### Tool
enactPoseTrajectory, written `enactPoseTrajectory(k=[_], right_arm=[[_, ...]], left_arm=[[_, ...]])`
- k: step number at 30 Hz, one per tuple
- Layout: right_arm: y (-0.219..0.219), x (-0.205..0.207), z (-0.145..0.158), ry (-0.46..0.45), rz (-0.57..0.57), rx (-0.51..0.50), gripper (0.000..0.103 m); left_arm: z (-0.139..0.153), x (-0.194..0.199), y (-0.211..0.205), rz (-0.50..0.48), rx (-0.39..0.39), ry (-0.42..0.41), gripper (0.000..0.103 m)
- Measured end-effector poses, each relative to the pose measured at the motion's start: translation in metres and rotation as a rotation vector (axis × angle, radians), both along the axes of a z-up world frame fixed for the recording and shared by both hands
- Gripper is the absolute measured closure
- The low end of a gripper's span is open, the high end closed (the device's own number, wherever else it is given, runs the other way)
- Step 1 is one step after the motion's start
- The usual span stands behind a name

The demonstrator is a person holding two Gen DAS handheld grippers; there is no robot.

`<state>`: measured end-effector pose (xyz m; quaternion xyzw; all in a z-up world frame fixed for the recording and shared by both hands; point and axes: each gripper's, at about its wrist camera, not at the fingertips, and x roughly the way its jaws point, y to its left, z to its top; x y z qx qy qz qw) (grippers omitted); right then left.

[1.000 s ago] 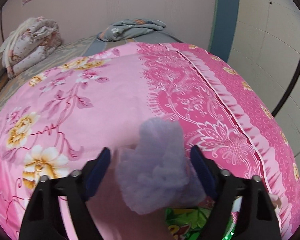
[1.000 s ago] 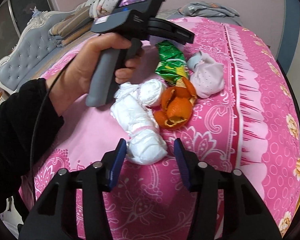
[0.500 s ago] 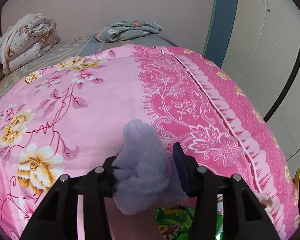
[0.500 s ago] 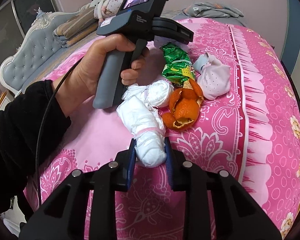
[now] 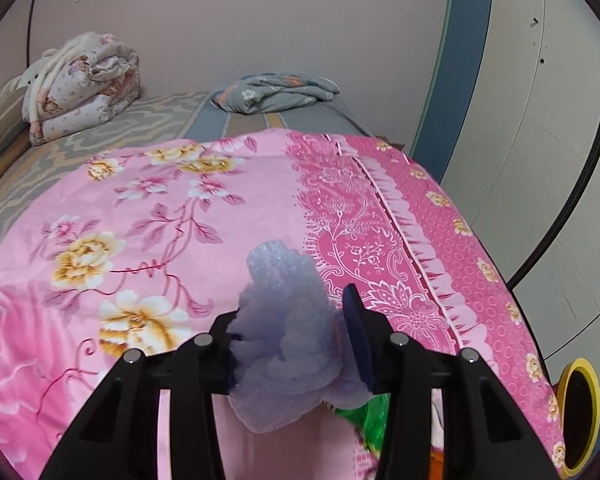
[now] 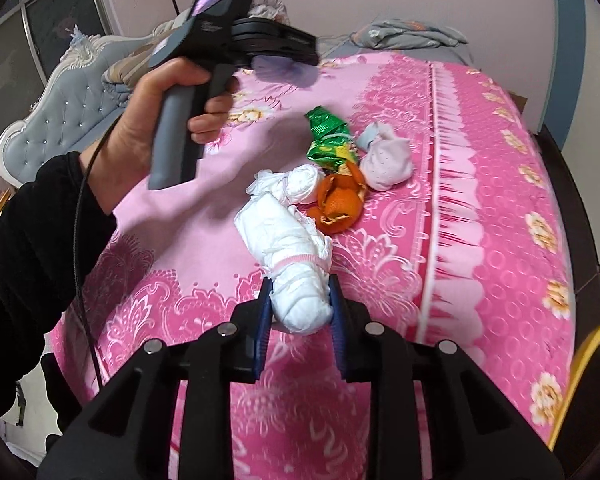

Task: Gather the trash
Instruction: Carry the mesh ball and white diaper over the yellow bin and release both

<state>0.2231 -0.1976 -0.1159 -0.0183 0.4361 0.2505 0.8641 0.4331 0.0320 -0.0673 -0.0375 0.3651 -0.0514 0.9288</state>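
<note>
- My left gripper [image 5: 292, 336]: jaws closing, pinching the purple foam wad [image 5: 288, 332] above the bed [image 5: 172, 216].
- My right gripper [image 6: 300, 304]: jaws clamped on the white bundle [image 6: 288, 256].

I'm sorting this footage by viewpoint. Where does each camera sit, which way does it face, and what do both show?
Left wrist: on the left gripper, looking down along its fingers over the pink bedspread; the jaws are closing on a purple foam wad.
Right wrist: on the right gripper, facing the trash pile; jaws clamp a white diaper roll; the person's left hand shows.
Shared: bedspread, green wrapper, yellow bin rim.
</note>
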Motion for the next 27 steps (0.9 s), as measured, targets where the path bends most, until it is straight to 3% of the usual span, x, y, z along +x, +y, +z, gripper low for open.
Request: enactPoseTrajectory(k=[13, 27], right_arm=[[-0.049, -0.053, 0.038, -0.04, -0.111, 0.024, 0.078], [-0.117, -0.101, 0.063, -0.085, -0.258, 0.067, 0.078]], left_arm=[[0.046, -0.072, 0.006, 0.026, -0.025, -0.059, 0.062], [0.068, -0.147, -0.042, -0.058, -0.051, -0.109, 0.062]])
